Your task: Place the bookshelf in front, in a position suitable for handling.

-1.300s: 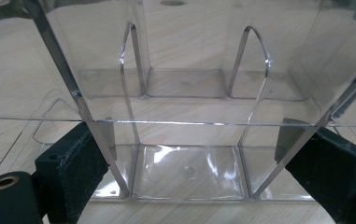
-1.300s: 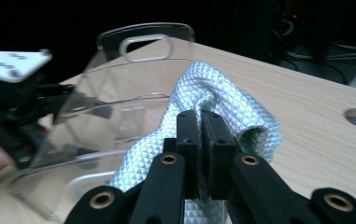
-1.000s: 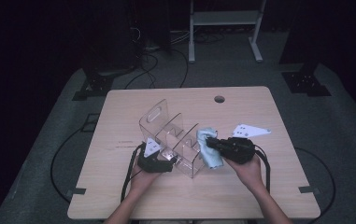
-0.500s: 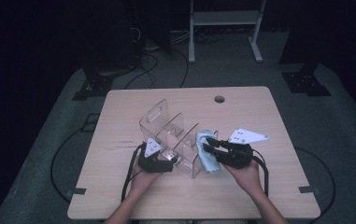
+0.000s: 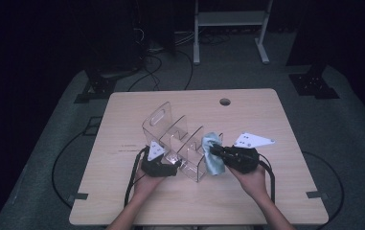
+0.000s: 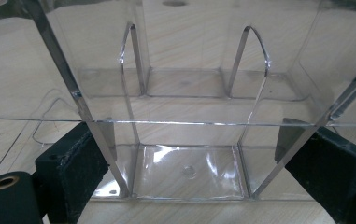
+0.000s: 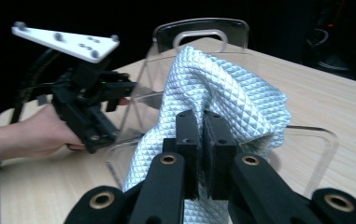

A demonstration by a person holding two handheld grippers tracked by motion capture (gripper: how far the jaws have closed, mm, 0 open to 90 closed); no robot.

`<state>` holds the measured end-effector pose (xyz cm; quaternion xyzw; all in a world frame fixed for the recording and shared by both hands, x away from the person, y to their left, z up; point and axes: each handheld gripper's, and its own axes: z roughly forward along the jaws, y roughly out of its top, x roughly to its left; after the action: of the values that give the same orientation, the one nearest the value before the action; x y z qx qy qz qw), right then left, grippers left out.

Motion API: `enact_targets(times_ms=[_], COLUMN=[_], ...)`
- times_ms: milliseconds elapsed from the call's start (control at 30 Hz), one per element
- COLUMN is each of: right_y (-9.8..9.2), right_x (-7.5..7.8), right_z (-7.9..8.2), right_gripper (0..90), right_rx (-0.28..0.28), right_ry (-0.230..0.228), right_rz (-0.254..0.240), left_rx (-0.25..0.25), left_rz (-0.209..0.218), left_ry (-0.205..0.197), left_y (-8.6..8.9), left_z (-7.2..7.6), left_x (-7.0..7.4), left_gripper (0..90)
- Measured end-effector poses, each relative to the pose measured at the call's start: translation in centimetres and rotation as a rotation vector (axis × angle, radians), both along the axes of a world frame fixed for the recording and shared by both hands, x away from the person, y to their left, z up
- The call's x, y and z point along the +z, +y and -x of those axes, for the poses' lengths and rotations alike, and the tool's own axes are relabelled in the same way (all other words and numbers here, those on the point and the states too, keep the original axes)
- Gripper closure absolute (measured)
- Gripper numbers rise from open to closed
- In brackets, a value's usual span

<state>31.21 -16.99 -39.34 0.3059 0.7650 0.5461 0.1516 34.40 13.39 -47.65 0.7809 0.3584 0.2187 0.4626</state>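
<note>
Right tool (image 5: 214, 151) reclosed on blue cloth (image 5: 212, 158) beside clear organizer (image 5: 177, 139)

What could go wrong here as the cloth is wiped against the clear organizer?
1. The right claw pinches just a fold of the cloth; rubbing could tug it loose.
2. The left claw straddles the organizer at one end wall; a hard push from the cloth side might twist or tip it.

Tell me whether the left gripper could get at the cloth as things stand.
Probably not: the left gripper has its jaws clamped around the clear organizer, whose walls stand between it and the cloth, already pinched by the right gripper.
</note>
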Motion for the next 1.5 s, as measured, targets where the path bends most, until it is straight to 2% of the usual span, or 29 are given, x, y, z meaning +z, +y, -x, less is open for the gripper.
enact_targets(times_ms=[133, 267, 333, 367, 433, 467, 500, 600, 633, 733, 833, 933, 1033, 1067, 1133, 1233, 1500], right_y=[-0.8, -0.8, -0.4, 0.2, 0.7, 0.7, 1.2, 1.6, 1.6, 1.0, -0.1, -0.4, 0.2, 0.8, 1.3, 1.1, -1.1], right_x=[0.2, 0.3, 0.4, 0.5, 0.6, 0.6, 0.7, 0.9, 1.0, 1.0, 1.0, 0.8, 0.7, 0.7, 0.8, 0.9, 1.0], right_z=[-0.9, -1.0, -0.7, 0.1, 0.5, 0.5, 1.1, 1.4, 1.4, 0.9, 0.3, 0.3, 0.8, 1.4, 1.8, 1.6, 0.0], right_gripper=[86.0, 86.2, 86.2, 86.2, 86.2, 86.2, 86.2, 86.2, 86.2, 86.2, 86.2, 86.2, 86.2, 86.2, 86.2, 86.2, 86.2], right_rx=[-0.046, -0.044, -0.02, 0.014, 0.045, 0.045, 0.081, 0.099, 0.097, 0.075, 0.021, 0.011, 0.047, 0.078, 0.099, 0.094, -0.007], right_ry=[0.004, 0.014, 0.016, 0.015, 0.016, 0.016, 0.024, 0.014, 0.009, 0.009, 0.012, 0.019, 0.03, 0.026, 0.018, 0.011, 0.01], right_rz=[0.007, 0.002, -0.003, -0.002, -0.008, -0.008, -0.012, -0.001, 0.007, -0.008, -0.02, -0.034, -0.041, -0.033, -0.019, -0.013, -0.037], left_rx=[0.002, 0.002, 0.001, 0.001, -0.001, -0.001, -0.002, -0.008, -0.008, -0.005, -0.012, -0.018, -0.018, -0.019, -0.021, -0.024, -0.037], left_rz=[0.002, 0.001, 0.0, 0.001, -0.001, -0.001, -0.002, -0.005, -0.003, 0.0, -0.005, -0.006, -0.002, -0.006, -0.006, -0.006, -0.009], left_ry=[0.002, 0.006, 0.007, 0.011, 0.011, 0.011, 0.011, 0.011, 0.01, 0.009, 0.008, 0.006, 0.012, 0.013, 0.013, 0.007, 0.005], left_y=[-0.1, -0.1, -0.1, 0.0, 0.0, 0.0, 0.0, 0.0, -0.1, -0.3, -0.4, -0.6, -0.5, -0.5, -0.5, -0.5, -0.7], left_z=[0.0, 0.0, 0.0, 0.0, 0.0, 0.0, 0.0, 0.0, 0.1, 0.1, 0.2, 0.2, 0.2, 0.2, 0.2, 0.2, 0.4], left_x=[0.0, 0.0, 0.0, 0.0, 0.1, 0.1, 0.1, 0.1, 0.1, 0.1, 0.1, 0.1, 0.1, 0.1, 0.1, 0.1, 0.1], left_gripper=[8.2, 8.2, 8.2, 8.2, 8.2, 8.2, 8.2, 8.2, 8.2, 8.2, 8.2, 8.2, 8.2, 8.2, 8.2, 8.2, 8.1])
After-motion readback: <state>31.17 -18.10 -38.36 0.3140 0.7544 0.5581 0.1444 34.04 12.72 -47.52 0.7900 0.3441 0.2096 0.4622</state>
